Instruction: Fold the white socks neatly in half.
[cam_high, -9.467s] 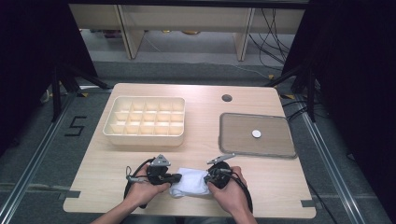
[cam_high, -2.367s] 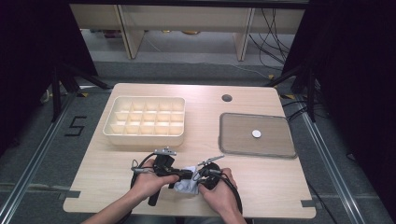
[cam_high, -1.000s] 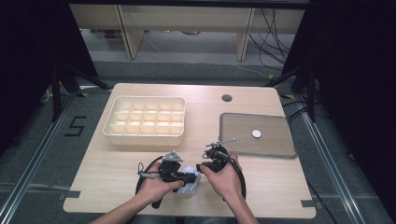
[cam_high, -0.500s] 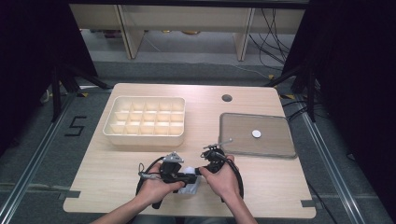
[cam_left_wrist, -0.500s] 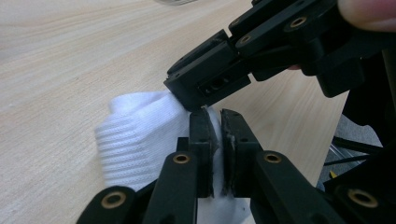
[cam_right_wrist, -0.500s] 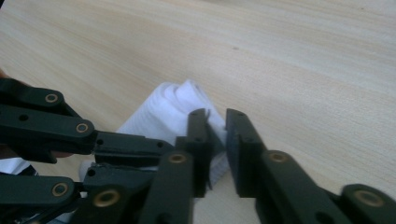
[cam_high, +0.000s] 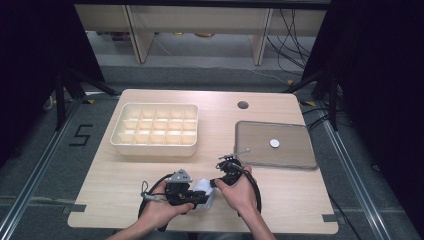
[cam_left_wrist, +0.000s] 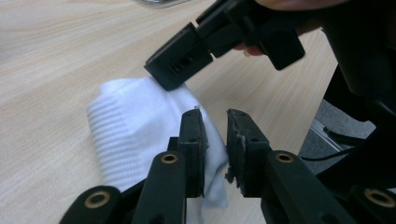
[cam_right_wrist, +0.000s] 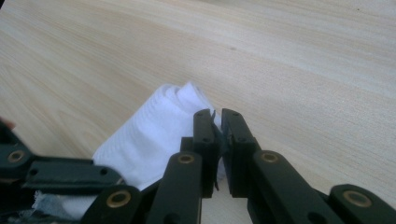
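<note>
At the bottom centre of the high view, the white cloth (cam_high: 206, 189) lay folded small on the table (cam_high: 115, 190). The right gripper (cam_right_wrist: 218, 114) had just closed, seemingly pinching the cloth's edge to hold the fold; the left gripper (cam_left_wrist: 218, 116) had just eased apart, gripping nothing. Earlier the cloth lay spread wider. The divided box (cam_high: 155, 143) sat farther up

light: even overhead, tabletop (cam_high: 150, 170) bright, both frame sides dark | shadows: soft, faint | glare: mild on tray (cam_high: 295, 155) | focus: gripper views blur foreground fingers (cam_left_wrist: 194, 140), cloth (cam_right_wrist: 154, 135) overexposed
</note>
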